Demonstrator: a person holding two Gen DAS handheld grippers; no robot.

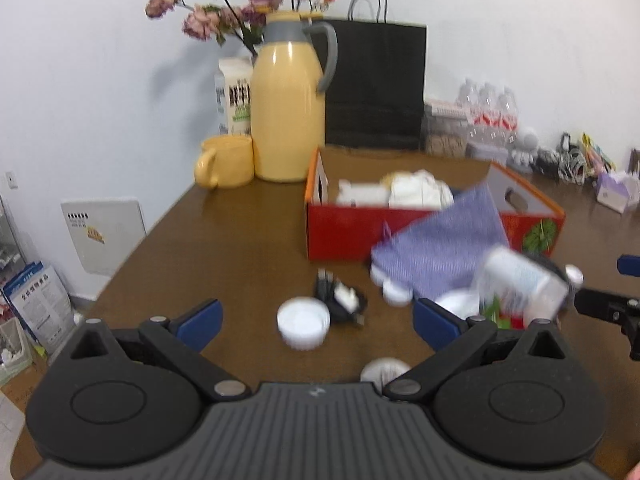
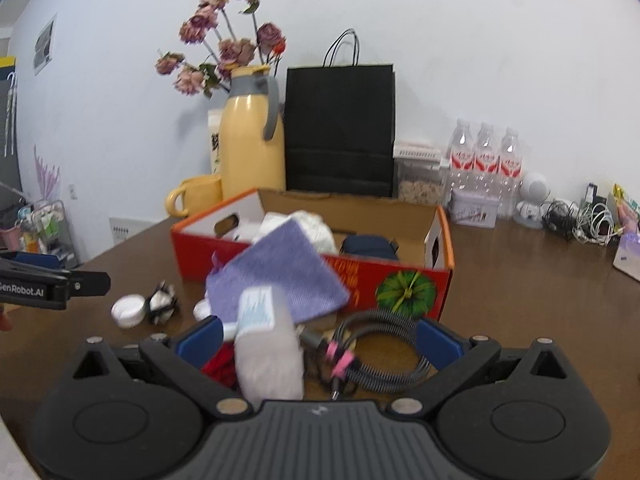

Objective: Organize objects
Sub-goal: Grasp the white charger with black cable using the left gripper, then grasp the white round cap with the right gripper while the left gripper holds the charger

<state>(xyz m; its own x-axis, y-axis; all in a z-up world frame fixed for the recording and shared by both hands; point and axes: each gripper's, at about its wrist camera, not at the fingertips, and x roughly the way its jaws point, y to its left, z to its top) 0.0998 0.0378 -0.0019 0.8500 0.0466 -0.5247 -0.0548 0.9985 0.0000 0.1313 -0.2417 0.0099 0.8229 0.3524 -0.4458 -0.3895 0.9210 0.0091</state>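
From the left wrist, the left gripper (image 1: 316, 322) hangs with its jaws wide apart above a white jar (image 1: 303, 322) on the brown table (image 1: 224, 248); a purple cloth (image 1: 440, 248) leans over the front wall of the red box (image 1: 340, 236). From the right wrist, the right gripper (image 2: 320, 338) is also spread wide, gripping nothing; a blurred white packet (image 2: 266, 354) and a coiled cable (image 2: 376, 350) lie between its fingers, just before the box.
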